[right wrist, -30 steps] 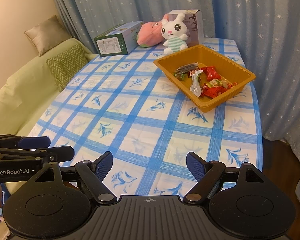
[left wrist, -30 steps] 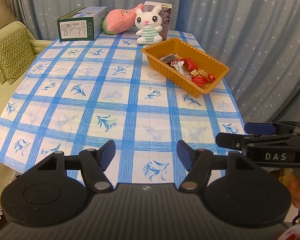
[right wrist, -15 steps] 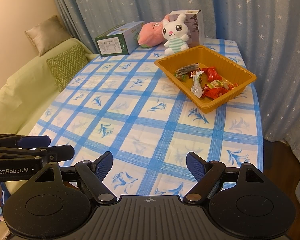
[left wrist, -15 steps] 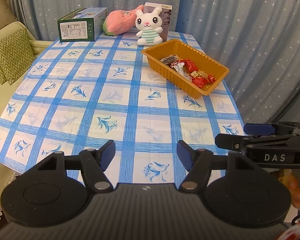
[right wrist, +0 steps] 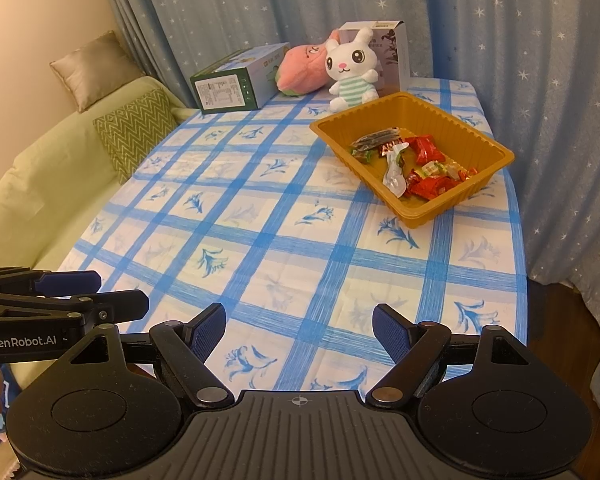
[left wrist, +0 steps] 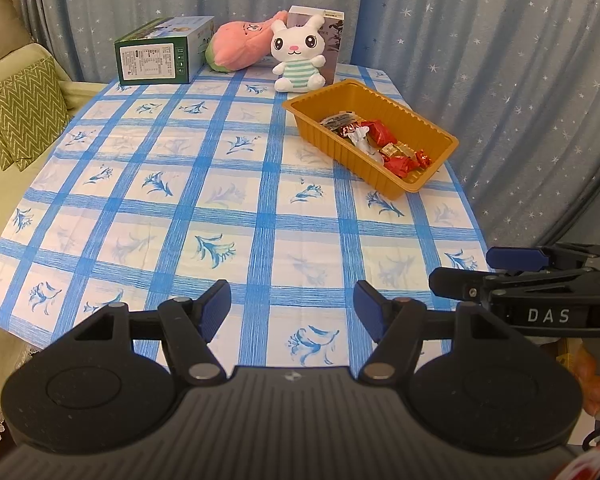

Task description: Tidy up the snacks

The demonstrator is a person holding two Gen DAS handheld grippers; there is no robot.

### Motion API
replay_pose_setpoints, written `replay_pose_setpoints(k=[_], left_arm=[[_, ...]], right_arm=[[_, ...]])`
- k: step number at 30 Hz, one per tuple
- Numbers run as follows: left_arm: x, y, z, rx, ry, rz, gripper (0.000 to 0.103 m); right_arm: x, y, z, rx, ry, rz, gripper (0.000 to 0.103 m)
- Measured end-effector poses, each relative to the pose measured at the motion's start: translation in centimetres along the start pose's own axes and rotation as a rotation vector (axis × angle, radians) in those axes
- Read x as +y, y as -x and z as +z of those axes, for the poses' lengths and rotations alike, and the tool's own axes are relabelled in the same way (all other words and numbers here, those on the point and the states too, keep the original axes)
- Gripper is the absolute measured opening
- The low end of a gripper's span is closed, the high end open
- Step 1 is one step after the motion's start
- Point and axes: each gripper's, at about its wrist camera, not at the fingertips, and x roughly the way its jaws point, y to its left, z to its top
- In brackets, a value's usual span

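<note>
Both tongs, left tongs (left wrist: 292, 309) and right tongs (right wrist: 299, 331), spread empty at the counter's near edge; snacks (right wrist: 420, 168) in the tray (right wrist: 452, 208) look light, crinkly, slippery: pinch mid-wrapper

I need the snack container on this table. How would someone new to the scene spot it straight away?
Start at the table with the blue-checked tablecloth and look to its far right side, in front of the white plush bunny. There sits the orange plastic tray, holding red and silver wrapped snacks. Unlike the closed cardboard boxes behind it, it is open-topped, shallow and ribbed.
</note>
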Motion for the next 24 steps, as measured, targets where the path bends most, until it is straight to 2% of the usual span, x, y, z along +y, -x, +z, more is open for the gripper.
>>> replay_pose_setpoints(k=[24], left_arm=[[0.04,-0.2,0.47,-0.002,0.003,-0.005,0.066]], right_arm=[[-0.13,-0.23,0.26,0.002,-0.003,-0.002,0.08]])
